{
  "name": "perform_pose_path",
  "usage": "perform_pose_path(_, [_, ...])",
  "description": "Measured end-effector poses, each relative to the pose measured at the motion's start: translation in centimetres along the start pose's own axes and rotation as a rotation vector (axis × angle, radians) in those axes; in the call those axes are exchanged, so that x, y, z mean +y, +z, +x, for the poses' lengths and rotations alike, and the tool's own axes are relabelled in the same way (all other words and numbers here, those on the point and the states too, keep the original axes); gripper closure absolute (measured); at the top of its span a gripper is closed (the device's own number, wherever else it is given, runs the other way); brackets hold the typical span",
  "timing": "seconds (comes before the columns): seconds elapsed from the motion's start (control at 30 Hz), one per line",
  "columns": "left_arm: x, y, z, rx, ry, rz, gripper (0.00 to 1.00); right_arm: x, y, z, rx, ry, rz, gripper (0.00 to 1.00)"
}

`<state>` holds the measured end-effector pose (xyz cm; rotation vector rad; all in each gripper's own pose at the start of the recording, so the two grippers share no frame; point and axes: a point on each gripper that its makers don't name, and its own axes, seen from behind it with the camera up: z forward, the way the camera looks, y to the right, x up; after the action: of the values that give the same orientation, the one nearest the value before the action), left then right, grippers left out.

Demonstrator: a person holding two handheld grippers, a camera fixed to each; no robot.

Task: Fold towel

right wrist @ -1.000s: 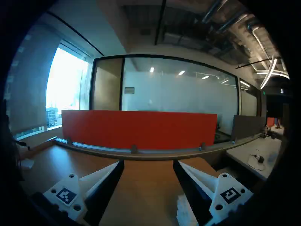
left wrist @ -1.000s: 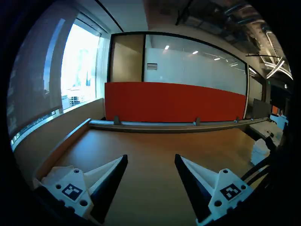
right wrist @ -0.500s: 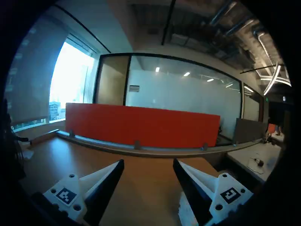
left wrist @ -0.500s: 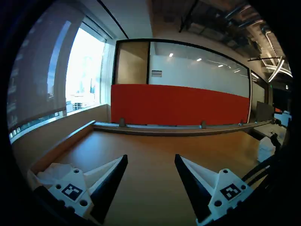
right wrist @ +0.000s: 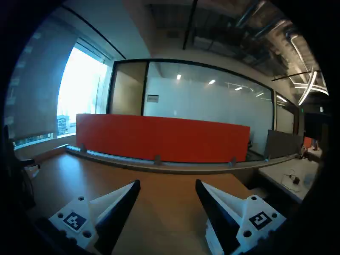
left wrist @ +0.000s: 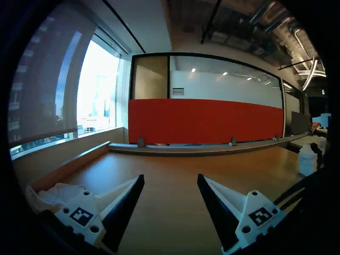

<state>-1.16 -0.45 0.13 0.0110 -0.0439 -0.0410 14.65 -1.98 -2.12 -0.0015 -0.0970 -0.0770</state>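
My left gripper (left wrist: 170, 180) stands open over a wooden desk (left wrist: 170, 170), with nothing between its fingers. A crumpled white towel (left wrist: 53, 194) lies at the lower left, just behind the left finger and partly hidden by it. My right gripper (right wrist: 167, 185) is also open above the desk (right wrist: 165, 191), its gap empty. A small strip of white cloth (right wrist: 211, 243) peeks out at the bottom edge beside its right finger. Whether either finger touches the cloth I cannot tell.
A red divider panel (left wrist: 204, 121) on a rail closes the desk's far edge, with a glass wall behind. A wooden ledge (left wrist: 68, 165) and a bright window run along the left. A white bundle (left wrist: 307, 159) sits at the far right. A white side desk (right wrist: 293, 178) holds a cable.
Both views have shifted a little, so the divider sits lower and flatter. More white cloth shows at the left gripper's lower left. The cloth by the right finger has slipped toward the bottom edge.
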Motion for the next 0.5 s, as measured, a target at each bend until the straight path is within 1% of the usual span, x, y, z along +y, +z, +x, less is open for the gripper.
perform_pose_path(0.2, [-0.3,-0.1,-1.5,0.016,-0.019,0.009,0.08,0.0,0.1,-0.2,0.002,0.002,-0.002,0.00])
perform_pose_path(0.3, [-0.3,0.0,-2.1,0.020,-0.029,0.012,0.08,-0.1,0.2,-0.2,0.003,-0.008,-0.003,0.00])
perform_pose_path(0.5, [-0.2,0.3,-2.8,0.035,-0.030,0.013,0.08,-0.5,0.3,0.0,0.013,-0.029,-0.001,0.00])
